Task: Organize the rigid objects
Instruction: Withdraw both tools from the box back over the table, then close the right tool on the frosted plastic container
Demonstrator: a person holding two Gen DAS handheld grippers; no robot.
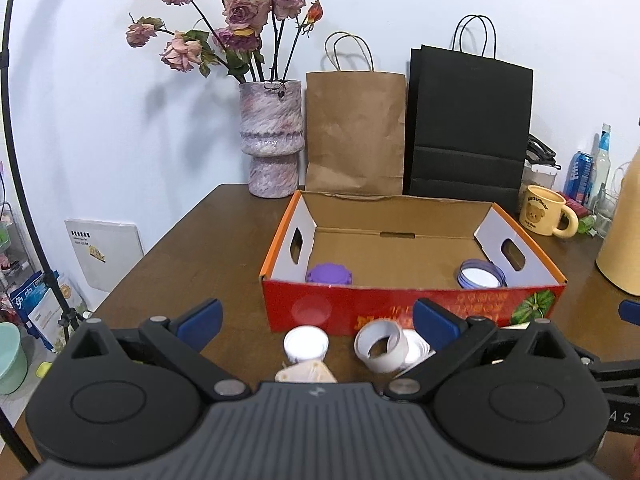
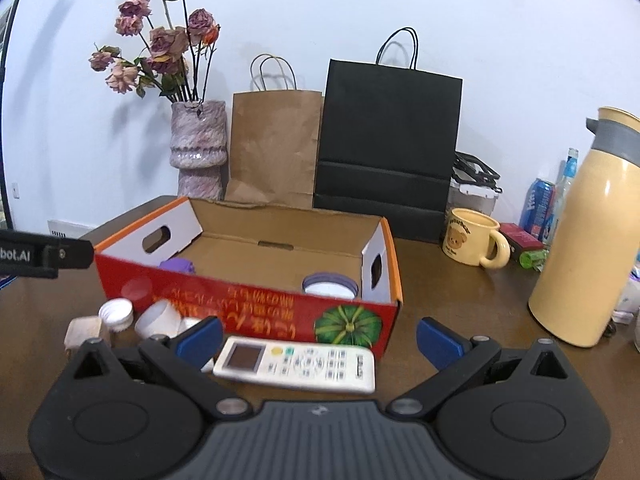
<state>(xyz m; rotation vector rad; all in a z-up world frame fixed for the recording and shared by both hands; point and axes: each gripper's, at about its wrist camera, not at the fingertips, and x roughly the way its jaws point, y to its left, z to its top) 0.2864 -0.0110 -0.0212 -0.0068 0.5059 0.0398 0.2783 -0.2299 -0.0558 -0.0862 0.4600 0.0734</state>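
Observation:
A red and orange cardboard box (image 1: 400, 312) (image 2: 256, 308) stands open on the brown table. Inside lie a purple lid (image 1: 329, 273) (image 2: 177, 265) at the left and a purple-rimmed white lid (image 1: 480, 276) (image 2: 330, 286) at the right. In front of the box lie a white cap (image 1: 306, 345) (image 2: 116, 312), a white tape roll (image 1: 381, 346) (image 2: 158, 320), a beige wooden block (image 1: 306, 373) (image 2: 85, 332) and a white remote control (image 2: 295, 364). My left gripper (image 1: 316, 316) is open above the cap and roll. My right gripper (image 2: 318, 336) is open over the remote.
A vase of dried roses (image 1: 270, 140) (image 2: 198, 148), a brown paper bag (image 1: 355, 132) and a black paper bag (image 1: 468, 128) stand behind the box. A yellow bear mug (image 2: 474, 242), a cream thermos (image 2: 588, 232), cans and bottles are at the right.

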